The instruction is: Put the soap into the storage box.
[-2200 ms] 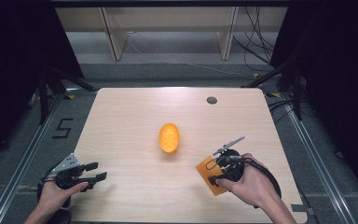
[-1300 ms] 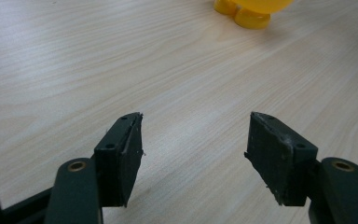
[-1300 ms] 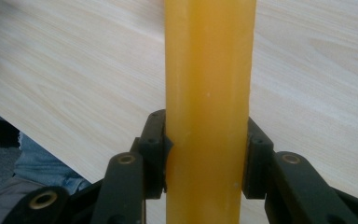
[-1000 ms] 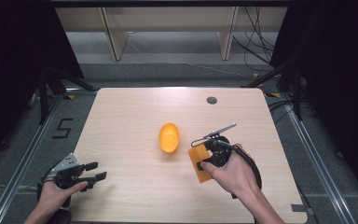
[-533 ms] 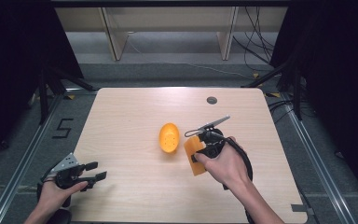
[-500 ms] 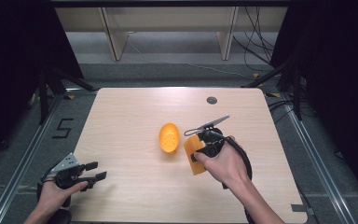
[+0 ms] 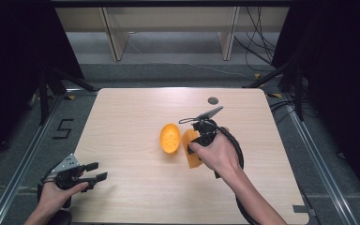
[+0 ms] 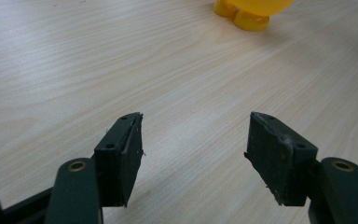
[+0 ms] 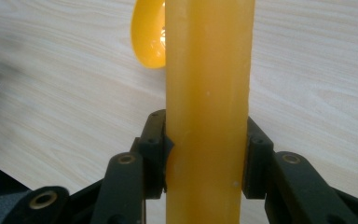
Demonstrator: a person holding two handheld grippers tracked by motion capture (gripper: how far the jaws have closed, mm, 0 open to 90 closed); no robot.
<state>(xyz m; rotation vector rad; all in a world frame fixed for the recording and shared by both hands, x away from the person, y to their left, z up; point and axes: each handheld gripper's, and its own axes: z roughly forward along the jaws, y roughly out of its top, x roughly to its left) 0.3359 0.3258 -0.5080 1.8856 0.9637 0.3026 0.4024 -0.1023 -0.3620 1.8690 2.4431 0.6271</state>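
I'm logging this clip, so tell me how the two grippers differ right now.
The right gripper is shut on an orange block, while the left gripper is open with nothing between its jaws. The right gripper is over the middle of the table, beside the yellow oval holder; the left gripper is at the table's near left corner. Both are hand-held with two black jaws.

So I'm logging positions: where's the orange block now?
In the high view the orange block sits right of table centre, clamped in the right gripper, beside the yellow bowl.
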